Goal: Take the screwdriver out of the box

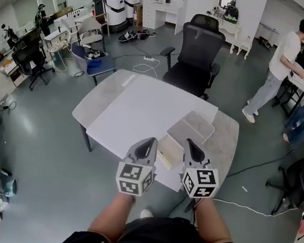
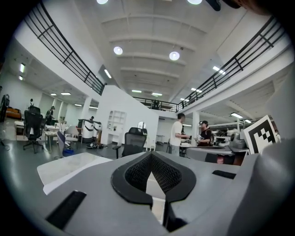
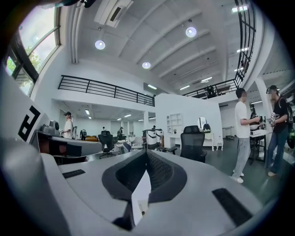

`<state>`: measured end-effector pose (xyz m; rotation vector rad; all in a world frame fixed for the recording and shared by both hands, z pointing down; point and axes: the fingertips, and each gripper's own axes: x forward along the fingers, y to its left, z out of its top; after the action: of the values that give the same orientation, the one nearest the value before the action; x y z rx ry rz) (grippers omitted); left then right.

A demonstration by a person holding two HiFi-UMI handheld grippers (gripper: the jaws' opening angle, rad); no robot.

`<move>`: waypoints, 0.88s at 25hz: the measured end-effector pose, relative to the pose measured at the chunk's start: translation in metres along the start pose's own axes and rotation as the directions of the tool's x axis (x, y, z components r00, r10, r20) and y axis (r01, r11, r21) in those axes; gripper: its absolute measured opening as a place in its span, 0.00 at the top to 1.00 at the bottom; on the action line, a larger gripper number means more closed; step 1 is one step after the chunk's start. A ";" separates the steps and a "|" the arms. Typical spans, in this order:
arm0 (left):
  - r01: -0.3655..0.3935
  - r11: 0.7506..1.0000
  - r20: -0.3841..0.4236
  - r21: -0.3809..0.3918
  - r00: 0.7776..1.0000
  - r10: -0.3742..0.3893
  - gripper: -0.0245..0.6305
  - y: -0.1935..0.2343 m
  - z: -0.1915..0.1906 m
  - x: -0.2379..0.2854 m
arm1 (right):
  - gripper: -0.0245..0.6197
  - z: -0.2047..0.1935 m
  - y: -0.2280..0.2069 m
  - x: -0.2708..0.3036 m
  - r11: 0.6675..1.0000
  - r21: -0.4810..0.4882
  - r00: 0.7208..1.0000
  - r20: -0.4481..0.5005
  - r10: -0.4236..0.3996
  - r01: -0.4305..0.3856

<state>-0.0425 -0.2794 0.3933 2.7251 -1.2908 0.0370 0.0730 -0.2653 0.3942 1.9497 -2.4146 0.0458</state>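
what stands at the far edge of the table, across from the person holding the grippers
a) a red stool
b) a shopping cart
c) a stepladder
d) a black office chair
d: in the head view a black office chair stands on the floor just beyond the far edge of the table.

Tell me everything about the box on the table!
The box is pale grey, rectangular with rounded corners, maybe plastic. It lies flat on the table, on the white sheet, just beyond the right tool. A cream tray touches its near side, perhaps its open half. Contents too small to tell.
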 end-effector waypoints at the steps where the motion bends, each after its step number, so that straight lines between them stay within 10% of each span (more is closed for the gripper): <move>1: 0.003 1.000 -0.009 -0.004 1.000 -0.003 0.94 0.005 -0.002 0.004 | 0.94 -0.004 0.000 0.006 1.000 0.005 1.000 -0.013 -0.004 0.004; 22: 0.004 0.998 -0.160 -0.069 0.987 -0.015 0.94 0.049 -0.070 0.053 | 0.94 -0.143 -0.011 0.069 0.998 0.058 0.944 -0.331 -0.006 0.027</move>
<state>-0.0447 -0.3423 0.4722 2.6103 -1.2114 0.2026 0.0712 -0.3285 0.5400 1.8118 -2.2013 0.4174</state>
